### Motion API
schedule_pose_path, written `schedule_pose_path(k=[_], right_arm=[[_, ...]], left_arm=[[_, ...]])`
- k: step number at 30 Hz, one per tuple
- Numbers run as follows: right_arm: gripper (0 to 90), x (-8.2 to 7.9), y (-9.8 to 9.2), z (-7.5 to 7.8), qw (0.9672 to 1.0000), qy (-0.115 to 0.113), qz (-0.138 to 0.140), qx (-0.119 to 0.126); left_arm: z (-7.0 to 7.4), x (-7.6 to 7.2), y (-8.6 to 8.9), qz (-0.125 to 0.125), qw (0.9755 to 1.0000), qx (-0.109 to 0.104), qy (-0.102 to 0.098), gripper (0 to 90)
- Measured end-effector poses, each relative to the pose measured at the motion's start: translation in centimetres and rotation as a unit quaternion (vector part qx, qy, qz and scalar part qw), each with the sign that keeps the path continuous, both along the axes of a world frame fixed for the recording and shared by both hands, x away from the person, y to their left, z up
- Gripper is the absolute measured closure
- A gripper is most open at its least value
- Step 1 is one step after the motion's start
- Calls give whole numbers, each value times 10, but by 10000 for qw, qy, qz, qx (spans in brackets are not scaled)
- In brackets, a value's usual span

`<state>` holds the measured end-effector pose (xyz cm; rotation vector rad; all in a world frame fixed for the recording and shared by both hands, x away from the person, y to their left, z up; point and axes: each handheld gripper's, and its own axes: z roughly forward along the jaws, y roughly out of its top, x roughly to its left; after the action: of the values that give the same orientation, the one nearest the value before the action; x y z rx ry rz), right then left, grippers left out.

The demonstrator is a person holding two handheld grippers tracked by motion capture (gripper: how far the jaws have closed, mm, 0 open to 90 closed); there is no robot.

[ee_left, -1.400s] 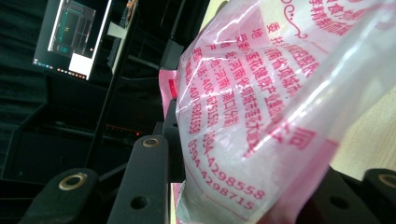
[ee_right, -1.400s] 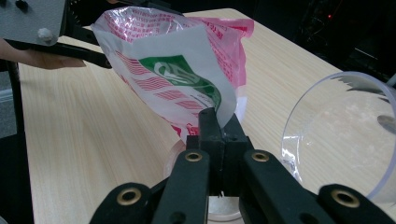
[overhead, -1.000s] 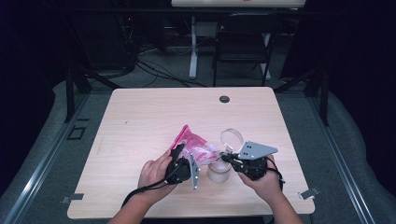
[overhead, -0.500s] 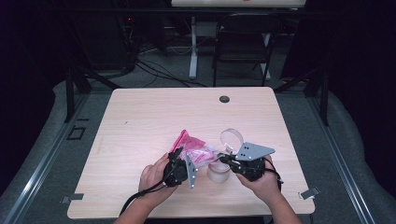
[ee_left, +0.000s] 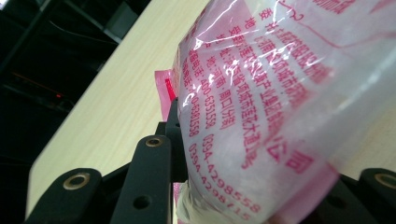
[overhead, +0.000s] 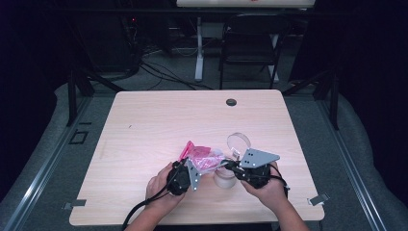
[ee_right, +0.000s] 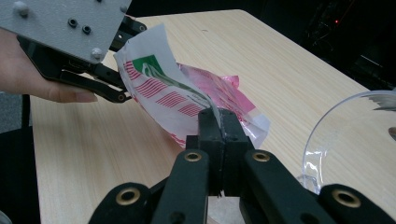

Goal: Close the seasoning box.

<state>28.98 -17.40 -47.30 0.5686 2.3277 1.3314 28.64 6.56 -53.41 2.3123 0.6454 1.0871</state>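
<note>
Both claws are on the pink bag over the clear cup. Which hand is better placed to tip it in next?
Left, probably. The left claw grips the pink bag by its body and can tilt it toward the clear cup. The right claw is pinched shut on the bag's thin edge, better for steadying it.

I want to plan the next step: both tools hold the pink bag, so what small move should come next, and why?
Probably pull the tools apart to tear the pink bag open: the right tool pinches its edge, the left tool grips its body, and a clear cup waits below.
</note>
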Motion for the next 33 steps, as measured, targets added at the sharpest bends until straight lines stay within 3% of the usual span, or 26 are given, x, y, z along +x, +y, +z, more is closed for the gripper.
schedule_pose_path(k=[6,11,14,26,33], right_arm=[[882,0,1,0,10000,6,10,43],[830,0,1,0,9999,33,50,102],[778,0,2,-1,9999,28,38,142],[555,0,1,1,9993,-31,-6,370],[525,0,-2,4,9986,-95,-22,513]], left_arm=[[-6,4,3,31,9986,-368,366,698],[-11,6,5,29,9955,-645,692,702],[-15,7,6,13,9939,-770,786,703],[-20,9,7,-2,9896,-967,1068,705],[-23,10,9,-70,9859,-1113,1247,706]])
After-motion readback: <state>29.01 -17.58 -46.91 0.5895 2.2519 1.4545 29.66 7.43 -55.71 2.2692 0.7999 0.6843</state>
